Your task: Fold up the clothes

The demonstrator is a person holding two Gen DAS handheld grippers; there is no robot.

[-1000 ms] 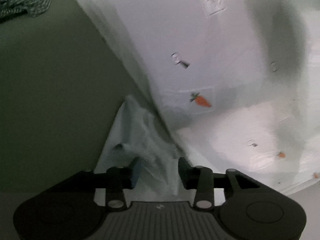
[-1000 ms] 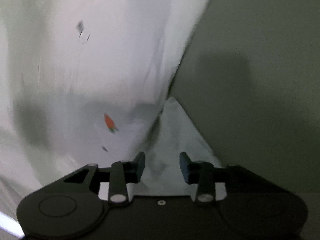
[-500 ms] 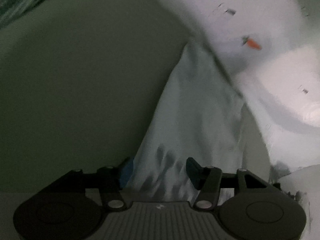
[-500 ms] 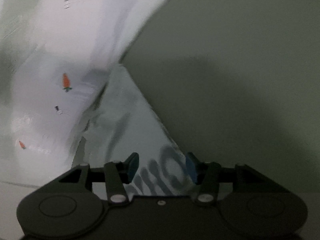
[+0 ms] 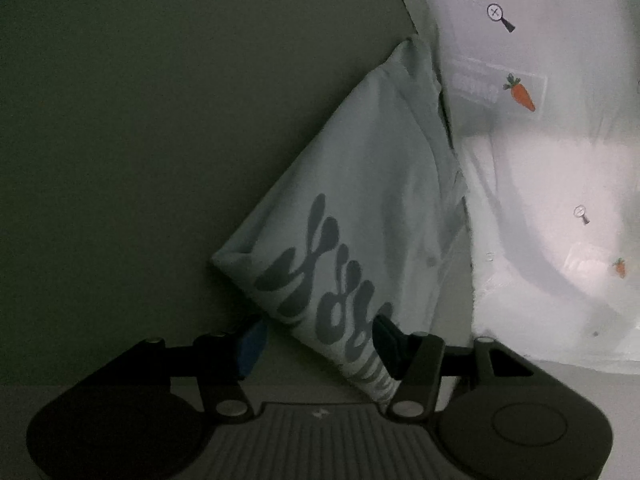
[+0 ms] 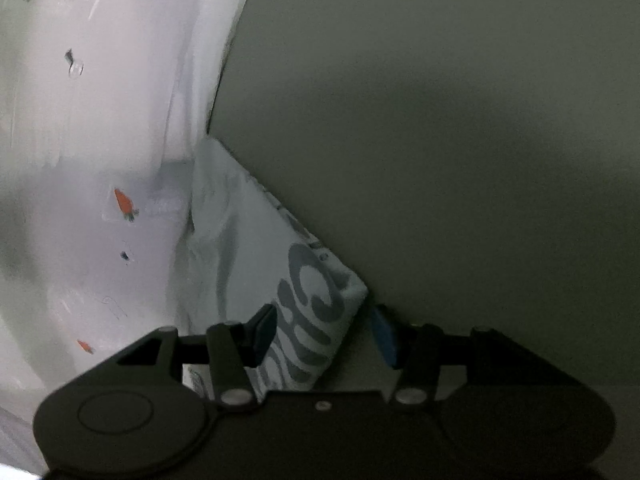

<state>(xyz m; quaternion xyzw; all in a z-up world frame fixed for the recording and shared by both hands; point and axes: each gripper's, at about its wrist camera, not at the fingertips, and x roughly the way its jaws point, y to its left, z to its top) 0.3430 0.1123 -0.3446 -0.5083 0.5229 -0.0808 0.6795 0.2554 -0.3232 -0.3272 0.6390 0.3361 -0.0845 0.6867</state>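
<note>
1. The left gripper (image 5: 316, 344) sits at the bottom of the left wrist view with its fingers spread wide; a corner of cloth lies between them, but neither pad presses on it.
2. The right gripper (image 6: 324, 334) sits at the bottom of the right wrist view, also spread wide, with a cloth corner beside its left finger and not clamped.
3. The garment (image 5: 372, 200) is pale grey-green with dark lettering; in the left view its folded flap runs from the lower centre up to the upper right.
4. In the right view the same garment (image 6: 256, 252) shows as a flap in the lower centre.
5. A white sheet (image 5: 552, 168) printed with small orange carrots fills the right side of the left view, touching the flap.
6. The dark olive surface (image 5: 140, 140) fills the left side.
</note>
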